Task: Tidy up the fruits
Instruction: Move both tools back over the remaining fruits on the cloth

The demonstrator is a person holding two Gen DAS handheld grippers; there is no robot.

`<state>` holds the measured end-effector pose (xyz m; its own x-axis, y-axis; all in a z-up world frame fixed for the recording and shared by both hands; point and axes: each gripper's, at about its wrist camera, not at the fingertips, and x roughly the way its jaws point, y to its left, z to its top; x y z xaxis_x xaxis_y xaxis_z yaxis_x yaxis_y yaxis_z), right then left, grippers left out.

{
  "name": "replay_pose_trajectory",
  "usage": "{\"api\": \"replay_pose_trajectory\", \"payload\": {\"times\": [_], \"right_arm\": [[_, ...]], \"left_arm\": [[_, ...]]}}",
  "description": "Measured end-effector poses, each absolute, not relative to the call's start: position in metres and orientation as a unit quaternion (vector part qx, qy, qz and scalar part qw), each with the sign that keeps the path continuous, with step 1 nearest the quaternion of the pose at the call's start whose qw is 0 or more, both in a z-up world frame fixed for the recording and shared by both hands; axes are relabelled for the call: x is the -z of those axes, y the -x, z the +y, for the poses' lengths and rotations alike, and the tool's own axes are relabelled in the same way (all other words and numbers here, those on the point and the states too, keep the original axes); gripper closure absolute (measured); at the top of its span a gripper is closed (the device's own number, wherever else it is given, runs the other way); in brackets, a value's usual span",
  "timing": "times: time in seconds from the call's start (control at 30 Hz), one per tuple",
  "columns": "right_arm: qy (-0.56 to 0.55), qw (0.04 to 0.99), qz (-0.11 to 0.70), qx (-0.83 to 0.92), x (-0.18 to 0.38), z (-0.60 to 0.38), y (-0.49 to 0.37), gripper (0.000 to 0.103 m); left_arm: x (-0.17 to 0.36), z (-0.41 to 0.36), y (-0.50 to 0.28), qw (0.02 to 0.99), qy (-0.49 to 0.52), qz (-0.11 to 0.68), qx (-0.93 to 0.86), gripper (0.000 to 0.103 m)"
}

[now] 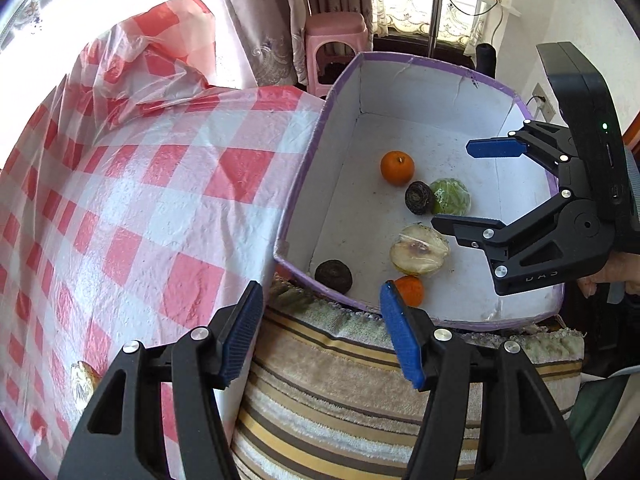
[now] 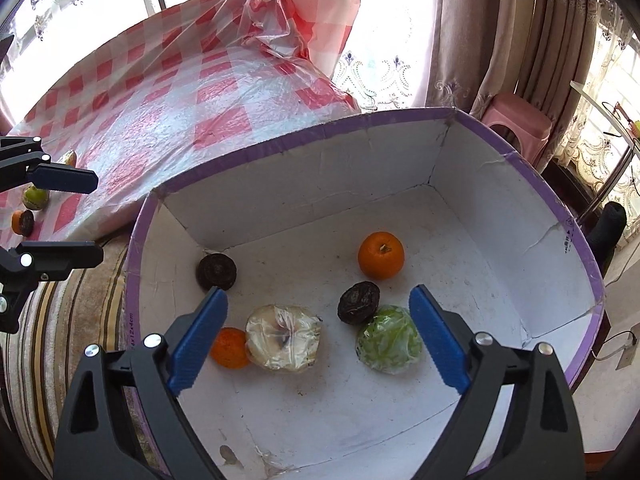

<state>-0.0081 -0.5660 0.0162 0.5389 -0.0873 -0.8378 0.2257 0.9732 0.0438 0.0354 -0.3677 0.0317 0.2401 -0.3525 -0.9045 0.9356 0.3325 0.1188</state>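
Note:
A white cardboard box with a purple rim (image 1: 304, 168) (image 2: 280, 136) holds several fruits: an orange (image 1: 397, 167) (image 2: 381, 255), a dark fruit (image 1: 419, 197) (image 2: 358, 302) touching a wrapped green fruit (image 1: 451, 197) (image 2: 389, 339), a wrapped pale fruit (image 1: 419, 250) (image 2: 283, 337), a small orange (image 1: 411, 289) (image 2: 229, 347) and a second dark fruit (image 1: 333, 276) (image 2: 216, 271). My right gripper (image 2: 318, 336) (image 1: 460, 186) is open and empty above the fruits in the box. My left gripper (image 1: 320, 332) (image 2: 86, 216) is open and empty over the box's near-left corner.
A table with a red-checked plastic cloth (image 1: 160, 200) (image 2: 160, 112) is left of the box and carries a green fruit (image 2: 35, 197), a dark and orange fruit (image 2: 23, 222) and a wrapped item (image 1: 82, 384). A striped towel (image 1: 340, 380) lies under the box. A pink stool (image 1: 336, 40) stands behind.

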Motion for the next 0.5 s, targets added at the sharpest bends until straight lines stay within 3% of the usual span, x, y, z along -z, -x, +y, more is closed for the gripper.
{"api": "replay_pose_trajectory", "payload": {"times": [0.5], "right_arm": [[-0.050, 0.890, 0.450, 0.052, -0.042, -0.522, -0.003, 0.009]], "left_arm": [[-0.071, -0.258, -0.058, 0.783, -0.264, 0.389, 0.408, 0.043]]}}
